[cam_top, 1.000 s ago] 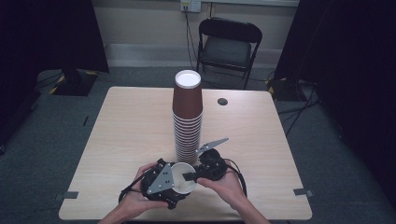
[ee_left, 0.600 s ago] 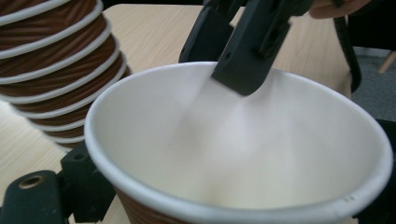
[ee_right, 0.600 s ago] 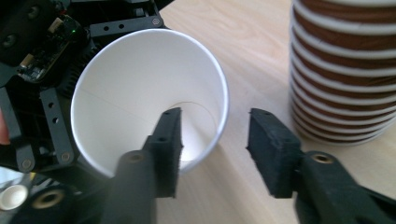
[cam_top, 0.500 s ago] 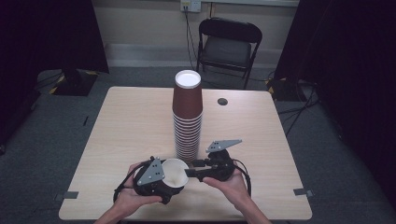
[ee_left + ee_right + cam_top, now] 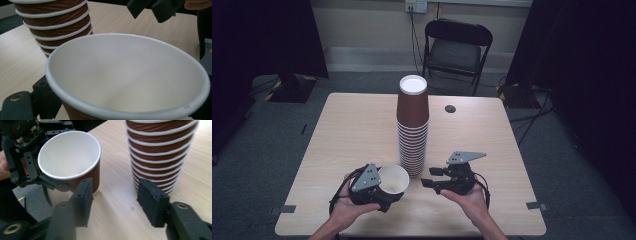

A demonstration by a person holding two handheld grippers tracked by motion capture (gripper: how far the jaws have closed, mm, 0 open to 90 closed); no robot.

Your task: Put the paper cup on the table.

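The grippers have drawn apart. The left gripper [image 5: 384,192], lower left, clamps the single cup [image 5: 393,179]; the right gripper [image 5: 432,177], jaws wide, sits beside the cup stack [image 5: 413,127].

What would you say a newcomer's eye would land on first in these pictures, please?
Probably the tall stack of brown paper cups standing upside down at the middle of the table. Next, the single cup just left of the stack's base, tilted with its white inside showing and clamped in the left gripper. The right gripper sits open on the stack's other side, jaws pointing toward that cup.
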